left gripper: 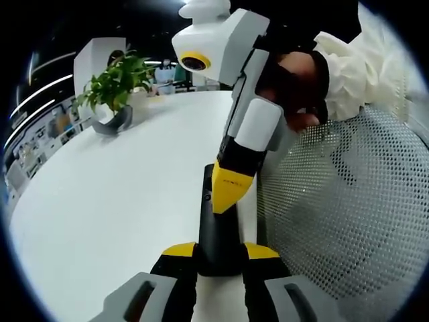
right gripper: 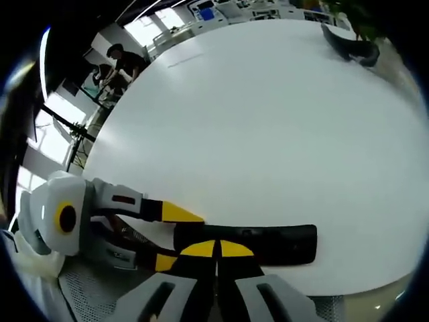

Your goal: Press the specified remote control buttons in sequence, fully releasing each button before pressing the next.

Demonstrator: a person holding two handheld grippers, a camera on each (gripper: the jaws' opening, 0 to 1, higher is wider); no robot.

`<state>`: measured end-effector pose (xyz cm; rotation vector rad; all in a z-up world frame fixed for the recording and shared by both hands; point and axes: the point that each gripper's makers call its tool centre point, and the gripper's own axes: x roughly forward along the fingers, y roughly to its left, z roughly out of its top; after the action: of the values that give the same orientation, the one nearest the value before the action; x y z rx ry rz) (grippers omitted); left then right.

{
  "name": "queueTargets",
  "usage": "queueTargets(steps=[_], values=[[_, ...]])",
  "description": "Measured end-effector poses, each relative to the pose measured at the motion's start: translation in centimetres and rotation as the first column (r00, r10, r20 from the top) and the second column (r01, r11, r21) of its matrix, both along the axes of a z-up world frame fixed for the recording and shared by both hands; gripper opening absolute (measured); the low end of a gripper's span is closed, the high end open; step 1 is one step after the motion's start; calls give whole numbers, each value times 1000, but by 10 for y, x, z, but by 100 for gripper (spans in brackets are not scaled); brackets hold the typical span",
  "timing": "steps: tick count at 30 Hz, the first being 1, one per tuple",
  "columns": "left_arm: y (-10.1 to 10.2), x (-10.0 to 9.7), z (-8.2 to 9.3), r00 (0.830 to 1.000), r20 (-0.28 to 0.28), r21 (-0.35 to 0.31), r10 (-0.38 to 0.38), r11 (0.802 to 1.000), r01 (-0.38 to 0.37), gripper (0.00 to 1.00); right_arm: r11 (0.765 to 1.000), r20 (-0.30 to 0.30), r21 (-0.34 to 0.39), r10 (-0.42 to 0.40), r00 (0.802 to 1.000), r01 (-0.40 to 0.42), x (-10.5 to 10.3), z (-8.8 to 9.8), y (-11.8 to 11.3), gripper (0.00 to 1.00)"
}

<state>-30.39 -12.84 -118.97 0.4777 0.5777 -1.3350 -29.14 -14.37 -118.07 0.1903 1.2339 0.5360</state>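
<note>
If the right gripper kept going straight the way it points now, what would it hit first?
Most likely the black remote, lying on the white table directly under the right gripper, whose fingers look closed. It may already be touching; depth is unclear. The left gripper holds the remote's end.

table (left gripper: 107,201): white, round-edged, bare surface | potted plant (left gripper: 115,90): green leaves in a dark pot, standing near the table's far edge | mesh chair back (left gripper: 348,215): white, perforated, just beside the table edge | people (right gripper: 117,67): background, by bright windows, beyond the table
</note>
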Motion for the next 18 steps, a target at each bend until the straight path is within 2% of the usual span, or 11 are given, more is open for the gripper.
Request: queueTargets(steps=[5,14,18], values=[[0,0,0,1000,0,1,0,1000,0,25,999,-6,-21,30,1000,-31,-3,-3,1,0],[-1,-1,0,1000,1,5,-1,1000,1,25,996,28,-59,61,998,-59,-2,-5,3,0],[-1,-1,0,1000,-2,8,2,1000,-2,25,998,23,-45,44,999,-43,-1,-5,1,0]])
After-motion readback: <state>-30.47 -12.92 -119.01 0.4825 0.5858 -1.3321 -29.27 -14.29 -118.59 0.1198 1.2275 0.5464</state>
